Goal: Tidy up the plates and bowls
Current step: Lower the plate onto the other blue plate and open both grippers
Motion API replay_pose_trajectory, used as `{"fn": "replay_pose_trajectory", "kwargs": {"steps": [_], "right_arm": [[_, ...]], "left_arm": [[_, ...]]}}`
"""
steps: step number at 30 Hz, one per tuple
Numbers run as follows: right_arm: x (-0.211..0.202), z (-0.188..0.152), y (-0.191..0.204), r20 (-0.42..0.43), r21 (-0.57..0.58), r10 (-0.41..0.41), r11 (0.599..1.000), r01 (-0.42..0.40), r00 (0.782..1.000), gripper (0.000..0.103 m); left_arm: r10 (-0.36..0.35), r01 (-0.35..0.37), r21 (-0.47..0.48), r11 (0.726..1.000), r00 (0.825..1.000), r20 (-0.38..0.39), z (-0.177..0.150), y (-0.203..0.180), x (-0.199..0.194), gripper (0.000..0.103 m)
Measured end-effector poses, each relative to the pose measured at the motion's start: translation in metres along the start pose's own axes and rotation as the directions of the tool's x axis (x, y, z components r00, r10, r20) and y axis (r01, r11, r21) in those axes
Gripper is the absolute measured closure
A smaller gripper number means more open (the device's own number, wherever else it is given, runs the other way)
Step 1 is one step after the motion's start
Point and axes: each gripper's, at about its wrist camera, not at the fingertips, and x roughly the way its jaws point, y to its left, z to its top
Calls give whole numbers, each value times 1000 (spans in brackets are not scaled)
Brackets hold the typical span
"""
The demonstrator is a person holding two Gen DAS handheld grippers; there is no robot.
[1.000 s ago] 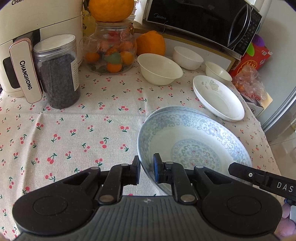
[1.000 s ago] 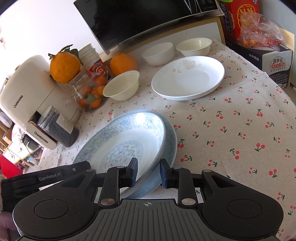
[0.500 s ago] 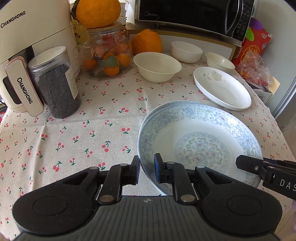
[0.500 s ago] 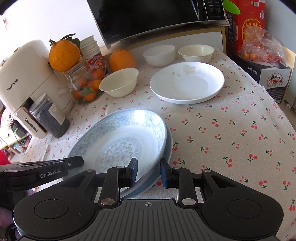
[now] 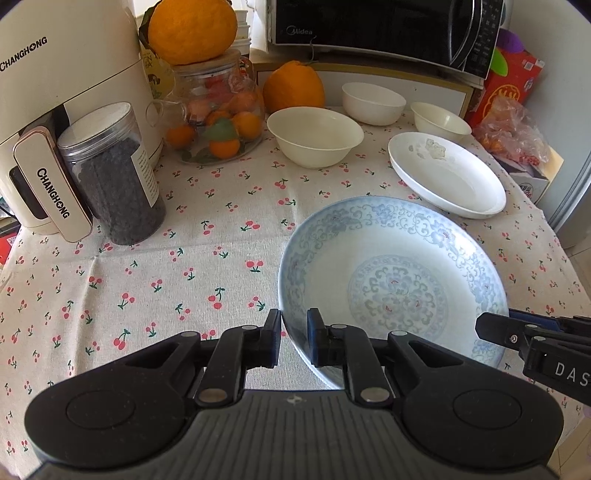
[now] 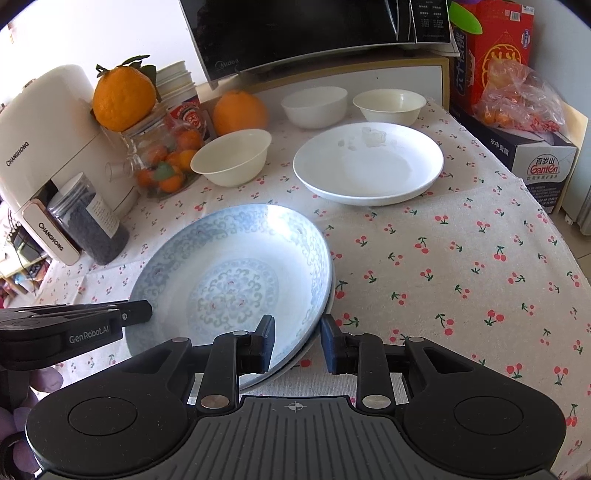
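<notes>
A blue-patterned plate lies nested on a second plate like it, whose rim barely shows on the right. My left gripper is shut on the top plate's left rim. My right gripper straddles the right rim of the stack. Its jaws are opening, with the rim between them and the pads still against it. A white plate sits further back. Three white bowls stand behind it.
A dark jar, a white appliance and a glass fruit jar line the left. A microwave sits at the back. Boxes and a bag crowd the right rear. The table edge drops off on the right.
The top blue plate has sunk from a tilt to lie nested on the lower one. Both wrist views have rolled closer to level. Both grippers stay at the rims.
</notes>
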Motion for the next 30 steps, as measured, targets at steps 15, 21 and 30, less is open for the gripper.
{"fn": "replay_pose_trajectory", "kwargs": {"steps": [15,21,30], "right_arm": [[-2,4,-5,-14,30,48,998,-48,999,30],[-8,15,-9,-16,15,3,1000,-3,1000,17],[-12,39,-24,0,23,-43,999,43,999,12]], "left_arm": [[-22,22,-24,999,1000,12,3,-1,-3,57],[-23,25,-35,999,999,46,7,-6,-8,34],[5,-4,-18,1000,999,35,12,-21,-4,15]]}}
